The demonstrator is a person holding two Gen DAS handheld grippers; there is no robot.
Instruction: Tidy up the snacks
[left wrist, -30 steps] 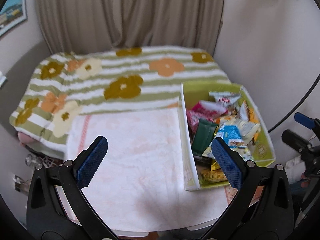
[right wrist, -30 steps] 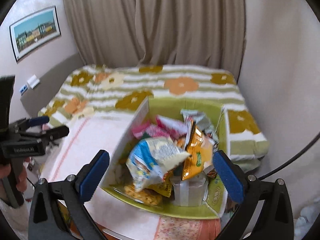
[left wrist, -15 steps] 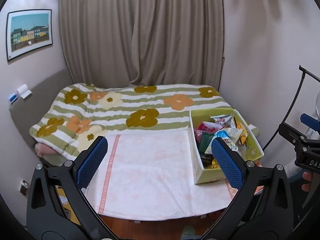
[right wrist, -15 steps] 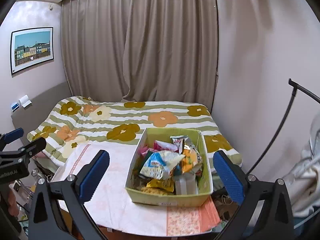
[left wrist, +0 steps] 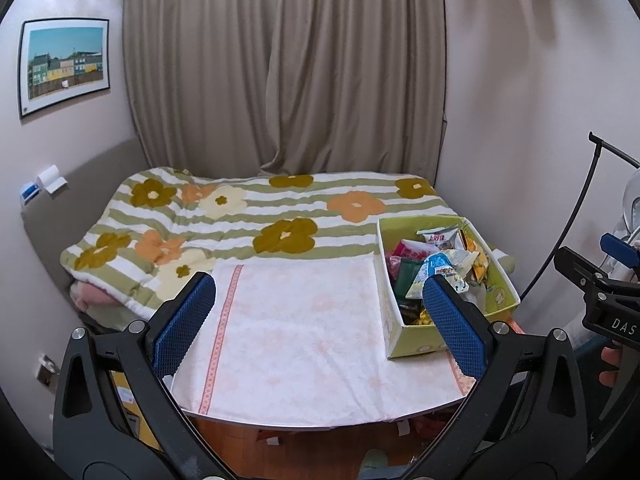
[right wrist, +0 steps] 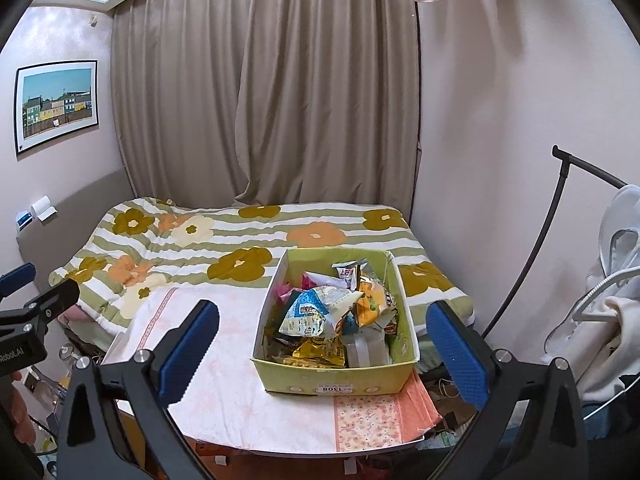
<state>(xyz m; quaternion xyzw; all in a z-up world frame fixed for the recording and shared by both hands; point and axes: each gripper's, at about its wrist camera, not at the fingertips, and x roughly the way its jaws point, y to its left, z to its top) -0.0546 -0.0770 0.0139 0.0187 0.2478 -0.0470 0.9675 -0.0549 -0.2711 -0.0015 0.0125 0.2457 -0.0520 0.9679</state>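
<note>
Hovering above the near edge of a low table (right wrist: 248, 416) covered by a pale pink-patterned cloth (left wrist: 304, 332): left gripper (left wrist: 318, 322) jaws spread wide, holding nothing; right gripper (right wrist: 322, 350) likewise wide and empty. Sitting on the cloth toward the table's right side: yellow-green cardboard box (right wrist: 340, 378), open top, heaped with snack packets (right wrist: 320, 312). Topmost: white-and-blue bag (right wrist: 316, 308), tilted, beside an orange packet (right wrist: 370, 300). Clear of the box, not touching any packet, both grippers. Behind the table: bed with striped floral blanket (left wrist: 256, 216), beige curtain (right wrist: 272, 92), framed picture (left wrist: 64, 64) on left wall. Right edge: white garment (right wrist: 616, 312) hanging on a dark rack.
</note>
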